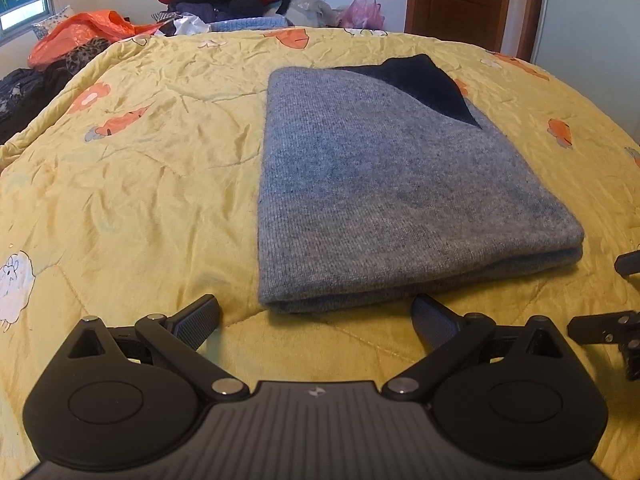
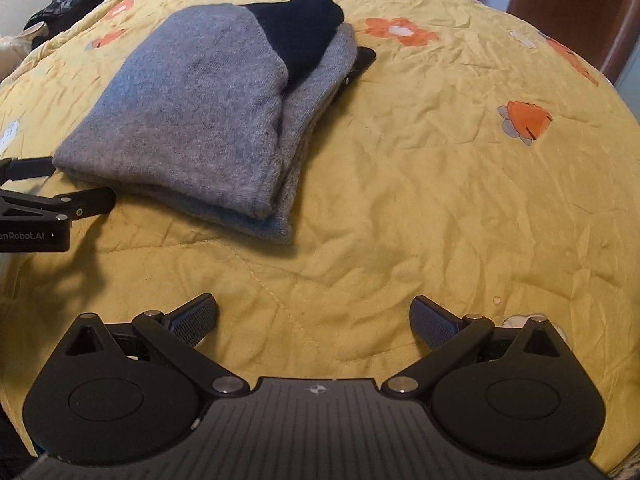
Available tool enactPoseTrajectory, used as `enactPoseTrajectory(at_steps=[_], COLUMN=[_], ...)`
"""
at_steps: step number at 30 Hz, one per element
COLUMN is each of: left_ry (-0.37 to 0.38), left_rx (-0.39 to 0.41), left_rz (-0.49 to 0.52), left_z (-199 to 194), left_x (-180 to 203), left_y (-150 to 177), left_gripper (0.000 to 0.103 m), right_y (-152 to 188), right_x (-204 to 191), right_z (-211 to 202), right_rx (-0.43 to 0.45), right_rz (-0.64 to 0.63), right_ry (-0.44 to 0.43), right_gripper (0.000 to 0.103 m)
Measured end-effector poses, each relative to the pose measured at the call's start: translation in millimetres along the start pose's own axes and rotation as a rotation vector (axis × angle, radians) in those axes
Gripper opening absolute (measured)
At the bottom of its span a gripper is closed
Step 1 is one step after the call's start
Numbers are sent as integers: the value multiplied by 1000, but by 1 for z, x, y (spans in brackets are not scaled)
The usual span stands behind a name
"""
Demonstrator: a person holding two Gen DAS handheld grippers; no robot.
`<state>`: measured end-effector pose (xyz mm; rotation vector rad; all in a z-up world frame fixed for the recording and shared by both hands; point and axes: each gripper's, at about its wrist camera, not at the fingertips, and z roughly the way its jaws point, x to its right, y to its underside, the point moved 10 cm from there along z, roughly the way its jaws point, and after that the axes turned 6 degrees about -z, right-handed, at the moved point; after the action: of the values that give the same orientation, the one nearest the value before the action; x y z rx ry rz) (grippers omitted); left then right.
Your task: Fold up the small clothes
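Readable text: "enRobot.AI", white on black, cut off at the frame's left edge, printed on the side of the left tool [image 2: 40, 200] in the right wrist view. Small unlettered emblem on each tool body. No other legible markings.

A grey knit garment [image 1: 384, 196] lies folded flat in stacked layers on the bed, a black panel [image 1: 424, 84] showing at its far end.

Left gripper [image 1: 316, 314] with jaws spread wide, right gripper [image 2: 314, 314] likewise spread, both empty, side by side
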<state>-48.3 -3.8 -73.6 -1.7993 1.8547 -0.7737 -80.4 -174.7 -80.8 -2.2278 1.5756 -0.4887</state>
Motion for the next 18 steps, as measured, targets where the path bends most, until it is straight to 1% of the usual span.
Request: enactPoseTrajectory(at_steps=[5,6,8,9,11,13,18], left_ry=[-3,-7,-17,-19,-20,-19,-21], left_rx=[-7,-8,-12,-15,-19,-26,-32], left_rz=[-7,-14,-23,-27,-29,-30,-40], left_z=[1,1,2,2,2,2,2], left_x=[0,0,0,-1,-1,-1,-2], left_y=[-1,-1,-1,-2,-2,-3,-3], left_gripper=[103,103,103,103,103,103,103], right_y=[-9,-11,-15,-17,-20,-21,-22], right_x=[-18,-20,-21,-21,-21,-20,-20], right_z=[0,1,5,6,9,11,12], right_rx=[76,92,110,125,135,139,128], right_rz=[3,18,87,107,137,171,207], right_ry=[18,19,29,54,98,119,140], right_gripper=[103,103,103,103,103,103,103])
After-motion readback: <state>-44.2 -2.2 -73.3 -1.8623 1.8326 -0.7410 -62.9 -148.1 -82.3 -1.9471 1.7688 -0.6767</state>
